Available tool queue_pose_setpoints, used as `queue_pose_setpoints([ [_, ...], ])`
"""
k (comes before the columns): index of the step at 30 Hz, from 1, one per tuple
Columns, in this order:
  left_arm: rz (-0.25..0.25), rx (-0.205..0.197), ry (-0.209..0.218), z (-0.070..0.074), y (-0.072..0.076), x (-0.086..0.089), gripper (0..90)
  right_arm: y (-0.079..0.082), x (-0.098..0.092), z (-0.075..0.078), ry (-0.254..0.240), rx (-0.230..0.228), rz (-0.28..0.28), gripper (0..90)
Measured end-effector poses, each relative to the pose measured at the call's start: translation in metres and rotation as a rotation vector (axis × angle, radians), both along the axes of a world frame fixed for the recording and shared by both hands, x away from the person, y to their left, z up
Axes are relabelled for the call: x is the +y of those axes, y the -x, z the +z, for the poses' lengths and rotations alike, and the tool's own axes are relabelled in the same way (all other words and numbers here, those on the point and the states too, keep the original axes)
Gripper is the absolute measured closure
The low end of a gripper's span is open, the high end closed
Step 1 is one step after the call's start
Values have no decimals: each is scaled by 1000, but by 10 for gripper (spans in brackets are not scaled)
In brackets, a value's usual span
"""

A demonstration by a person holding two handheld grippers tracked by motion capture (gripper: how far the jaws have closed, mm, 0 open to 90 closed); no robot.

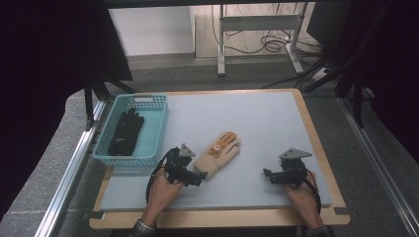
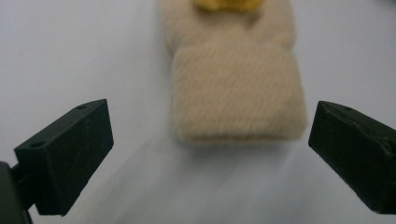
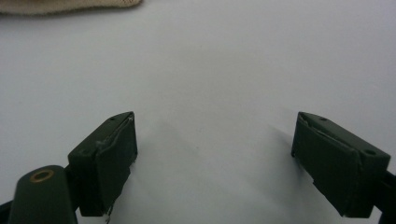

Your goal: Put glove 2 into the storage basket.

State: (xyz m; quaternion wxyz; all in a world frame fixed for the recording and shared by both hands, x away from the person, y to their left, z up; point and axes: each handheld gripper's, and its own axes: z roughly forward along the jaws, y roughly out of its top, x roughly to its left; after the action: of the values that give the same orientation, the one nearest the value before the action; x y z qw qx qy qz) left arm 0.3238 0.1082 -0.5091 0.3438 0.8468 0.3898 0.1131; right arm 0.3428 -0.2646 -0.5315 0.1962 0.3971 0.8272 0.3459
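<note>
Two gloves lie in the high view. Toward the left of the frame a blue basket (image 1: pixel 148 129) sits on the grey mat (image 1: pixel 267 128), and a black glove (image 1: pixel 126 131) lies inside it along its length. Just right of the basket, low in the frame, the person's left hand (image 1: pixel 162 190) holds the left gripper (image 1: pixel 197 177), which points toward the cuff of the beige glove (image 1: pixel 217 154). That glove lies flat on the mat near the middle of the frame, its yellow-tipped fingers aimed at the upper right. In the left gripper view the jaws stand wide apart at the lower left and lower right corners, with the cuff of the beige glove (image 2: pixel 236 93) lying between and beyond them, not gripped. At the lower right of the high view the right hand (image 1: pixel 304 197) holds the right gripper (image 1: pixel 269 175) over bare mat, well apart from the glove. In the right gripper view its jaws are spread apart with nothing between them.
</note>
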Motion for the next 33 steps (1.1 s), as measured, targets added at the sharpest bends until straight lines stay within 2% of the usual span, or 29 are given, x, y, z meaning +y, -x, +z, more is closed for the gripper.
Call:
queue_pose_setpoints([
  [6,-15,28,5,5,-19,-19,1,0,0,0,0,0,0,138],
  [11,-26,40,-18,6,-32,-35,3,0,0,0,0,0,0,138],
  [23,-54,76,-101,-1,-60,-69,17,0,0,0,0,0,0,138],
  [33,-54,79,-163,-11,-73,-79,73,0,0,0,1,1,0,138],
])
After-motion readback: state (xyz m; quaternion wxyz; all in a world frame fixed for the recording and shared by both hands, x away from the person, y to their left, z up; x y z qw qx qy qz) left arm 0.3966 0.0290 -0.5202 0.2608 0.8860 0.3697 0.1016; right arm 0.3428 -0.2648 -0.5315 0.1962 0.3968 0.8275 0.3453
